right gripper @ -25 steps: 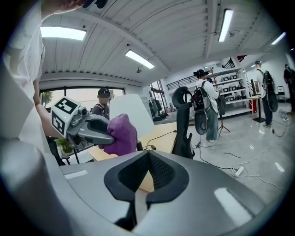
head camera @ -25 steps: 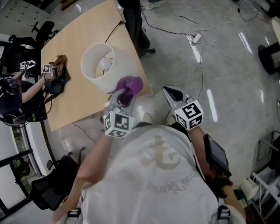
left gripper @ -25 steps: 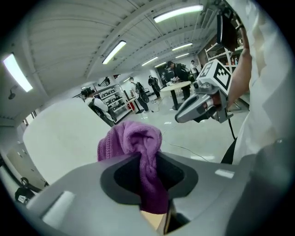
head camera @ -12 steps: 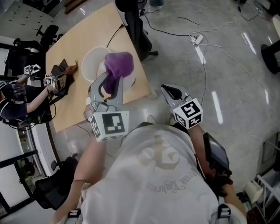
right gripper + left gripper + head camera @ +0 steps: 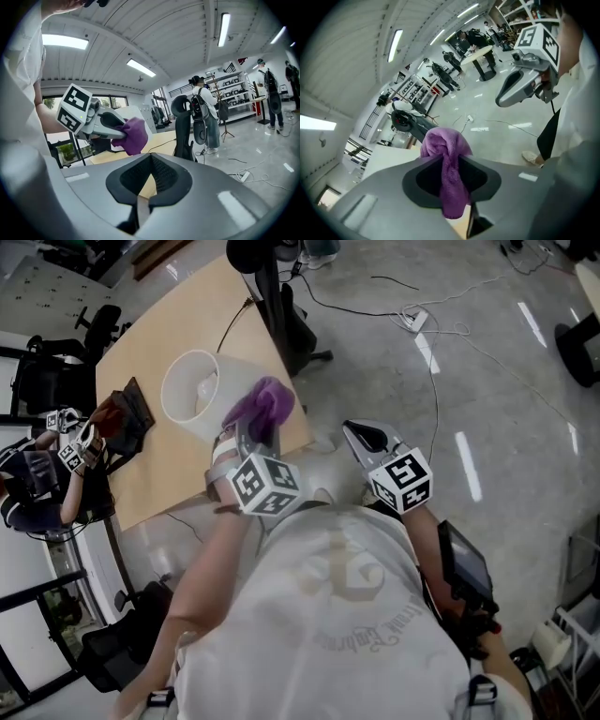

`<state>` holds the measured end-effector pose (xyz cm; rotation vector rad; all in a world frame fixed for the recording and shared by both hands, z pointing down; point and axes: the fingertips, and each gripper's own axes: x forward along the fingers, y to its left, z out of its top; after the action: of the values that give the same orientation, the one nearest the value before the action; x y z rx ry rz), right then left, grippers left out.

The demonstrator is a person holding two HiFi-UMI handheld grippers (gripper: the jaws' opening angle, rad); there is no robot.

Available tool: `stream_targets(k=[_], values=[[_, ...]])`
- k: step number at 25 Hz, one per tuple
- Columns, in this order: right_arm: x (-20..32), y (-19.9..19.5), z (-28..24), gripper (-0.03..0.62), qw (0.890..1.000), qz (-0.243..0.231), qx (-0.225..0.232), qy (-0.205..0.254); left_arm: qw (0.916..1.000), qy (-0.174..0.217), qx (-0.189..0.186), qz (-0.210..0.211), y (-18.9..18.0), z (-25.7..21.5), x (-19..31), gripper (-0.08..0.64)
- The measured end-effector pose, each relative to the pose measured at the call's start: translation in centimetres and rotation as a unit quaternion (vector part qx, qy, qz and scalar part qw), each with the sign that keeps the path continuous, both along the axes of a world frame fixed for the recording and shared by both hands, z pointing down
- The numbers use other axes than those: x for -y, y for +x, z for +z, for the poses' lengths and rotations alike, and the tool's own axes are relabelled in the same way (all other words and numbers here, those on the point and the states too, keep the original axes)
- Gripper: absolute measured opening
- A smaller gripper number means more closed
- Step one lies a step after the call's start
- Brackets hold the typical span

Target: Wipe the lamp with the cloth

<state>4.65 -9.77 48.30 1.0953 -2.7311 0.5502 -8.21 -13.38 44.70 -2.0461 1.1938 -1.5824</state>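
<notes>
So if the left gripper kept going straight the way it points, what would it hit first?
Its purple cloth would probably touch the white lampshade first, though depth is unclear and it might slip past.

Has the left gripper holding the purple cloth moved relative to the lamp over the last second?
Yes. Measured against the lamp shade, the left gripper with the purple cloth has moved from near the table edge up along the shade's side, closer to its rim.
</notes>
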Motion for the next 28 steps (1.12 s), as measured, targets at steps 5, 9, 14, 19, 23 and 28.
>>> stream_targets(k=[5,9,14,19,23,28], values=[[0.3,-0.3,0.7,0.014,1.000,-0.003,-0.003,0.001,0.9977,-0.053,-0.037,-0.020,-0.8,3.2,-1.0,0.096],[0.9,0.2,0.6,0.014,1.000,-0.012,0.000,-0.002,0.9973,-0.025,-0.068,-0.009,0.6,-1.3,-0.6,0.096],[0.5,1.0,0.1,0.014,1.000,-0.020,0.001,-0.012,0.9953,-0.012,-0.091,0.033,1.8,-10.9,1.0,0.097],[-0.4,1.4,0.7,0.014,0.999,-0.037,0.005,-0.015,0.9898,-0.067,0.046,0.117,1.1,-13.4,3.2,0.097],[-1.4,1.0,1.2,0.014,0.998,-0.054,0.007,-0.015,0.9722,-0.158,0.107,0.136,0.1,-11.9,4.6,0.097],[-1.6,1.4,1.9,0.014,0.999,-0.040,0.004,-0.019,0.9364,-0.288,0.133,0.150,-1.2,-8.7,6.0,0.097]])
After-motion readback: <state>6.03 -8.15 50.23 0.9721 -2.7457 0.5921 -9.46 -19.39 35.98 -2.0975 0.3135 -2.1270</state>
